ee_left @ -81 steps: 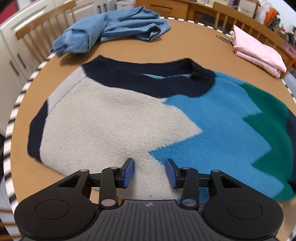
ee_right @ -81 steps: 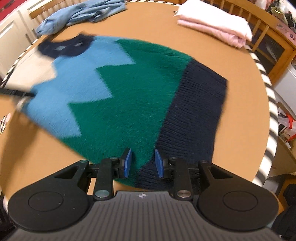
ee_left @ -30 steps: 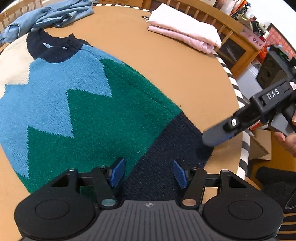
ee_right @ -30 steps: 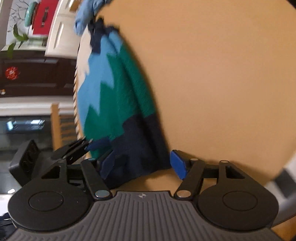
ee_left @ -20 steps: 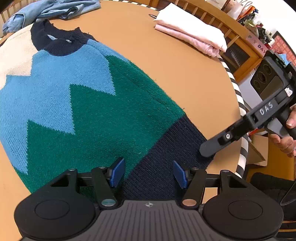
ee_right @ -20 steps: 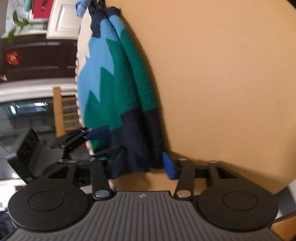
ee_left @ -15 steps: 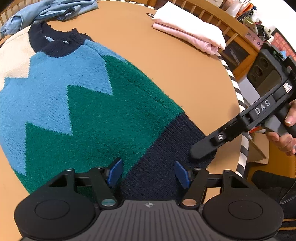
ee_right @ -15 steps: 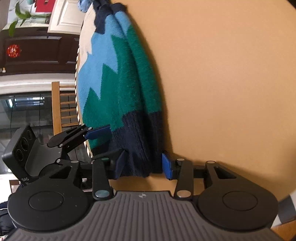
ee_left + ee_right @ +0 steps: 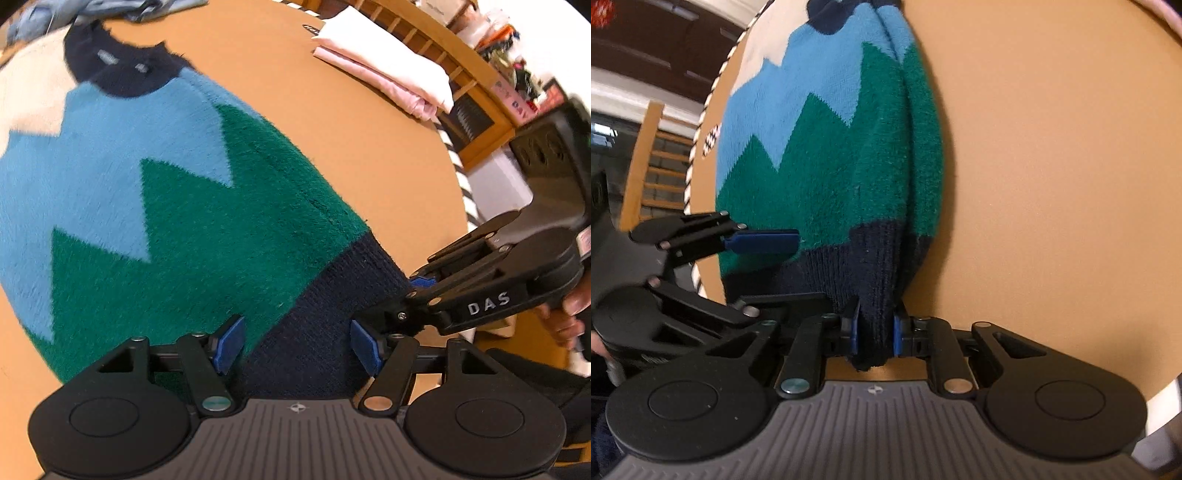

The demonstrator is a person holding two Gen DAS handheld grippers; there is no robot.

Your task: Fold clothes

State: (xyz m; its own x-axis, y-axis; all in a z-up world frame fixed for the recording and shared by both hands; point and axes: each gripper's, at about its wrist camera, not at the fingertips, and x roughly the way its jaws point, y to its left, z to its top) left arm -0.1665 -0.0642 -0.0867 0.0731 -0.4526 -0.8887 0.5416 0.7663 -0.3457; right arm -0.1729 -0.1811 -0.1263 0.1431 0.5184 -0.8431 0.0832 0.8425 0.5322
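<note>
Far right: folded pink clothes (image 9: 384,79) block the table (image 9: 388,162) edge.
Far left: blue denim heap (image 9: 122,7).
Between: bare tabletop beside the sweater (image 9: 177,206), passage open.

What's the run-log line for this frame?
task: fold clothes | right gripper: shut on sweater hem | left gripper: open, straddling hem | sweater: flat on table

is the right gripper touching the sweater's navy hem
Touching. In the right wrist view the right gripper has both blue pads pressed against the navy hem of the sweater, the fabric bunched between them with no gap.
</note>
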